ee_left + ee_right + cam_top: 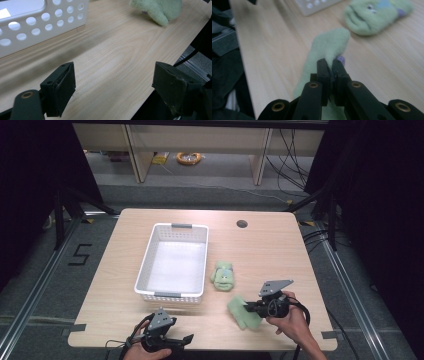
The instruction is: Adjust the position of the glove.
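A light green fuzzy sock point(242, 314) lies near the table's front right, and my right gripper point(249, 307) is shut on its near end. In the right gripper view the jaws point(330, 63) pinch the sock's point(329, 45) fabric beside a small purple patch. A second green sock with a face point(223, 275) lies just beyond it point(374, 15), apart from the gripper. My left gripper point(183, 341) rests at the table's front edge, open and with nothing between its jaws point(115, 82). A green sock point(157, 10) shows far ahead of it.
A white perforated basket point(145, 265) stands mid-table left of the socks, with nothing in it; its wall point(37, 22) is close to my left gripper. A round cable hole point(242, 224) is at the back right. Bare tabletop point(270, 255) spreads to the right and back.
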Demonstrator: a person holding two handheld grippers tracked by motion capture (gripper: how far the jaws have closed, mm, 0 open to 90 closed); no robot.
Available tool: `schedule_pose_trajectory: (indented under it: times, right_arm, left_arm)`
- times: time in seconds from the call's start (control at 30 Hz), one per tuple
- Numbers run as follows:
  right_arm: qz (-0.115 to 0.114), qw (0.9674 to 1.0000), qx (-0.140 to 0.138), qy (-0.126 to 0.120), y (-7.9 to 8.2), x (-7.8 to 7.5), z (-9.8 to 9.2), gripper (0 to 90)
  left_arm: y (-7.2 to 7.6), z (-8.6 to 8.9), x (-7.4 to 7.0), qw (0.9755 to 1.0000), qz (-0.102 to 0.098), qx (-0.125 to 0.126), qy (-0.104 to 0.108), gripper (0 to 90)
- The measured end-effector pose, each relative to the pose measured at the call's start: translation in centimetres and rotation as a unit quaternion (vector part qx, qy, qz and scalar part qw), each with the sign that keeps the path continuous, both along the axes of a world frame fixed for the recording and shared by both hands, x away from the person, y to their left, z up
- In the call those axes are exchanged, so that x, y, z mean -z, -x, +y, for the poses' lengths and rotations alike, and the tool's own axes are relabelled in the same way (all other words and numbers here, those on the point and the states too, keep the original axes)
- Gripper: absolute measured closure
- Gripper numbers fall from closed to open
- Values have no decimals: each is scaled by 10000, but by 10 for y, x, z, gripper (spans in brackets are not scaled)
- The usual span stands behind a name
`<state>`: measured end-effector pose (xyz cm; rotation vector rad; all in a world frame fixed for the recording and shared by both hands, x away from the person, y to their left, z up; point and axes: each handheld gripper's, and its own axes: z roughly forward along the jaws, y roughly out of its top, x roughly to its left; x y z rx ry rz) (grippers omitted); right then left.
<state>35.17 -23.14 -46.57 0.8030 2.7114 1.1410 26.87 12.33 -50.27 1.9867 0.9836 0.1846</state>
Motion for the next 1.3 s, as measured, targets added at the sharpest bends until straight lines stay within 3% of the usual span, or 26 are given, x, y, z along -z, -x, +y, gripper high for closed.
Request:
schedule_pose_trajectory:
  times: [0.07, 0.13, 0.17, 0.27, 0.3, 0.43, 0.47, 0.53, 0.63, 0.7, 0.73, 0.77, 0.83, 0.9, 0.93, 0.97, 1.0, 1.03, 1.07, 1.1, 1.13, 1.17, 1.23, 1.3]
  right_arm:
    - [31, 9988, -497, -21, 3, -5, 14, 870]
    - [29, 9983, -586, -9, 4, -6, 18, 869]
    - [24, 9965, -834, -6, 5, -5, 25, 869]
    - [144, 9941, -1073, 59, 7, -4, 39, 870]
    - [152, 9919, -1261, 51, 6, -2, 44, 869]
    - [207, 9893, -1436, 149, 3, 3, 54, 868]
    - [218, 9888, -1461, 211, 2, 4, 55, 868]
    - [281, 9883, -1479, 250, 0, 7, 59, 868]
    - [319, 9864, -1558, 404, -3, 14, 61, 867]
    - [367, 9850, -1604, 519, -6, 22, 63, 866]
    - [347, 9843, -1644, 532, -7, 25, 63, 866]
    - [433, 9849, -1574, 583, -6, 26, 63, 866]
    - [297, 9844, -1626, 601, -9, 26, 63, 864]
    - [324, 9845, -1614, 597, -8, 27, 63, 859]
    - [334, 9845, -1622, 571, -8, 27, 63, 851]
    - [327, 9850, -1598, 569, -7, 27, 63, 830]
    - [197, 9862, -1533, 595, -8, 26, 62, 740]
    - [197, 9862, -1533, 595, -8, 26, 62, 740]
    - [240, 9875, -1462, 543, -6, 24, 62, 694]
    - [100, 9900, -1333, 458, -7, 22, 59, 670]
    - [97, 9916, -1194, 479, -6, 20, 56, 657]
    - [132, 9939, -1048, 322, -4, 16, 52, 633]
    - [180, 9972, -721, 98, 0, 9, 40, 630]
    - [149, 9990, -421, 43, 6, 5, 28, 631]
  left_arm:
    - [0, 2, -1, 9999, -44, 74, -111, 177]
    - [0, 1, -1, 10000, -16, -2, 7, 177]
    - [0, 2, -2, 10000, -24, 35, -39, 177]
    - [0, 1, -2, 10000, -23, 44, -27, 177]
    - [-1, 1, -2, 10000, -23, 49, -32, 177]
    - [1, -2, -1, 10000, 62, 22, 33, 177]
    - [-1, -1, -1, 9998, -12, 148, -146, 177]
    - [0, -4, -1, 9999, 72, 52, 54, 177]
    - [-1, -6, -2, 10000, -54, 76, 3, 177]
    - [-3, -5, -3, 9998, -21, 180, -129, 178]
    - [-2, -9, -2, 9999, 18, 123, 74, 182]
    - [-3, -10, -2, 9999, 1, 118, 80, 184]
    - [-4, -12, -2, 9999, -2, 167, 45, 185]
    - [-5, -13, -2, 9997, -24, 230, -59, 193]
    - [-6, -15, -3, 9997, -11, 228, 16, 193]
    - [-7, -15, -4, 9996, -21, 271, -75, 193]
    - [-7, -17, -3, 9997, -38, 221, 11, 199]
    - [-8, -17, -4, 9996, -5, 279, -61, 199]
    - [-9, -19, -4, 9998, 0, 194, 8, 200]
    - [-10, -20, -4, 9998, 24, 190, 55, 200]
    - [-11, -19, -6, 9996, 74, 268, 3, 203]
    - [-12, -20, -6, 9997, 17, 235, 54, 208]
    - [-16, -20, -9, 9995, 4, 327, -50, 236]
    - [-16, -23, -10, 9995, 6, 296, 84, 257]
